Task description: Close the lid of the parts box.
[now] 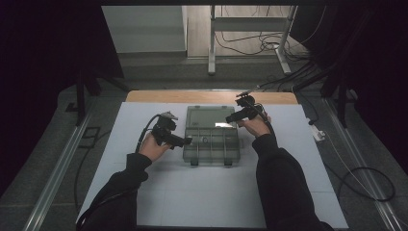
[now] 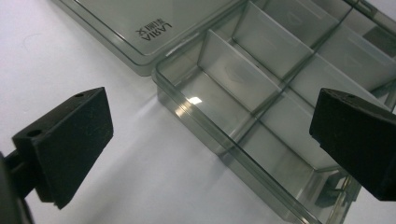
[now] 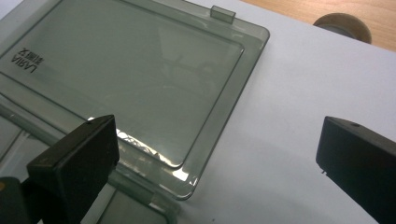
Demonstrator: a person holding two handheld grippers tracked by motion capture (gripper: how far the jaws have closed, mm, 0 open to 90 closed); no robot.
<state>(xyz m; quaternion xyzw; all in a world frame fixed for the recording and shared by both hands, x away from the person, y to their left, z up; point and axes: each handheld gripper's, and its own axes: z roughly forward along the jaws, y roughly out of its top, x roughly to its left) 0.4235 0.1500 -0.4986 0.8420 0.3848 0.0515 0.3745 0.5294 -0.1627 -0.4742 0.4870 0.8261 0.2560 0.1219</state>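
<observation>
A smoky clear plastic organiser box (image 1: 210,142) lies open on the white table top (image 1: 211,192), its lid (image 1: 210,117) folded flat toward the far side. Its compartments (image 2: 261,88) look empty. My left gripper (image 1: 187,141) is at the box's left edge, jaws wide open, with the box's near corner (image 2: 161,74) between them. My right gripper (image 1: 230,118) hovers over the lid's right side (image 3: 219,116), open too, nothing held. The lid carries printed lettering (image 3: 29,63) and a latch tab (image 3: 223,13).
A wooden strip (image 1: 211,96) borders the table's far edge, with a round knob (image 3: 343,25) near it. Table legs and cables (image 1: 269,43) lie on the floor beyond. A small white object (image 1: 317,132) sits off the table's right edge. Dark curtains flank both sides.
</observation>
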